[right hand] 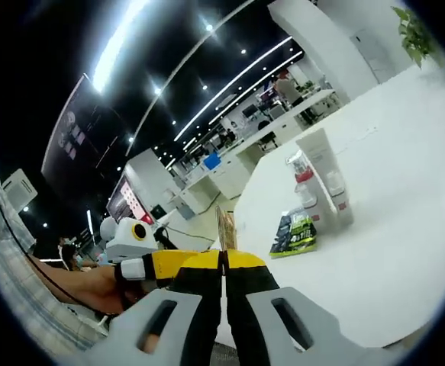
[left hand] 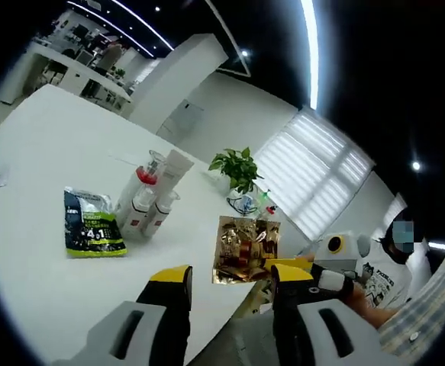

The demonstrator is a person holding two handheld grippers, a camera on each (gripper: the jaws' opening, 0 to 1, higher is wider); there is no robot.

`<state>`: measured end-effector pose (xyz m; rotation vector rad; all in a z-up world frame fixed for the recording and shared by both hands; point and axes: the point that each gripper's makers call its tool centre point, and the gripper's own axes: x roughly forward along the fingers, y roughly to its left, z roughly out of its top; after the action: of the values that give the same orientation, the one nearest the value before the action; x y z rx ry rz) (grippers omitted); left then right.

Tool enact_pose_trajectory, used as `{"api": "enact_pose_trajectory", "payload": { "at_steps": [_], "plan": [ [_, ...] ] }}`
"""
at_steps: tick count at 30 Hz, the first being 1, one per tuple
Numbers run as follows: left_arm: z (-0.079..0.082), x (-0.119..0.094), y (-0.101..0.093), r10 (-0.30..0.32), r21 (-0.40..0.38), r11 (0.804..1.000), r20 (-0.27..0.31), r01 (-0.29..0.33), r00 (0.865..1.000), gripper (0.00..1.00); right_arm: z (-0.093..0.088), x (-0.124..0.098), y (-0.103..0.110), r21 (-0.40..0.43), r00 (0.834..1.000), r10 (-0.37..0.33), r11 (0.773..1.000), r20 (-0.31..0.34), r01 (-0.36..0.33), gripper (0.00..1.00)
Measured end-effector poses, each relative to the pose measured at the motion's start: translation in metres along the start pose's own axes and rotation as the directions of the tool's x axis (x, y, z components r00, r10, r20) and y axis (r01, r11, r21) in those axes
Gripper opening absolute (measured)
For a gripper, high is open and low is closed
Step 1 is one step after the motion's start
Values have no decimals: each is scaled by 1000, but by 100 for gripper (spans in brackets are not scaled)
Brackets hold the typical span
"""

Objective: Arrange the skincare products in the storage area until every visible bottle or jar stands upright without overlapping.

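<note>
Right hand-held gripper point(right hand: 224, 263): yellow-tipped jaws pressed together on the edge of a flat gold foil packet point(left hand: 245, 250), seen edge-on in the right gripper view, face-on in the left gripper view. The packet is held up in the air at the near edge of the round white desk point(left hand: 46, 137).

Left hand-held gripper point(left hand: 230, 278): jaws apart, nothing between them, pointing at the packet just beyond its tips.

Further in: green-and-black printed pouch point(left hand: 92, 225) lying flat on the desk. Just behind it, a cluster of white skincare bottles with red bands point(left hand: 142, 206) and a tall white tube point(left hand: 172, 171), all upright, close together.

Judgement: cluster lies ahead-left of the left hand-held gripper, which is free and nearer. Far side: green potted plant point(left hand: 236, 169).
</note>
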<state>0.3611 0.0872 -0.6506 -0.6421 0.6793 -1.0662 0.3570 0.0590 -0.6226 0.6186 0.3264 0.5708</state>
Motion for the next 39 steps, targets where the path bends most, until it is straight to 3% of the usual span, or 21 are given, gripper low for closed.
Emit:
{"api": "enact_pose_trajectory", "payload": {
  "at_steps": [2,4,7,10,12,16,19,23,25,27,29,30,34,36,37,39],
  "plan": [
    [-2,3,-2,-6,7,1000,0,6,1000,42,6,-1,6,34,998,47,998,38,-48,0],
    [-3,7,-11,-44,-33,998,4,44,999,41,13,-2,8,76,994,76,994,84,-82,0],
    [8,9,-23,-109,-130,984,73,118,991,37,19,-7,12,121,984,127,983,122,-142,0],
    [15,8,-31,-169,-177,966,112,187,979,24,18,-8,12,123,983,137,981,120,-151,0],
    [22,7,-32,-178,-201,958,149,206,973,22,21,-9,13,117,981,140,981,135,-156,0],
    [26,6,-31,-184,-216,952,163,217,969,11,23,-9,11,116,980,136,981,147,-153,0],
    [30,6,-31,-189,-218,950,169,224,967,4,23,-8,7,112,983,111,985,149,-128,0],
    [29,7,-28,-161,-153,971,134,181,978,1,21,-6,3,69,989,73,994,129,-83,2],
    [29,8,-28,-160,-143,975,96,173,982,1,13,-4,-6,-5,997,0,1000,75,1,6],
    [27,9,-22,-118,-70,990,32,120,992,0,8,-2,-9,-99,998,-38,994,40,42,8],
    [25,9,-18,-75,13,997,-27,75,997,0,4,-2,-15,-197,994,-107,975,-3,105,13],
    [25,8,-16,-54,35,998,-55,56,997,0,4,-3,-22,-274,986,-166,949,-16,155,15],
    [20,8,-6,3,147,989,-140,18,990,0,5,-7,-30,-402,969,-245,891,-35,211,24],
    [17,8,-5,15,168,986,-169,14,986,0,4,-10,-38,-482,949,-310,839,-46,251,24],
    [15,8,-5,19,191,981,-185,17,983,0,0,-14,-45,-540,930,-363,796,-63,274,25],
    [12,10,-7,23,213,977,-211,23,977,0,-4,-16,-49,-581,914,-402,759,-63,294,26]
  ]
}}
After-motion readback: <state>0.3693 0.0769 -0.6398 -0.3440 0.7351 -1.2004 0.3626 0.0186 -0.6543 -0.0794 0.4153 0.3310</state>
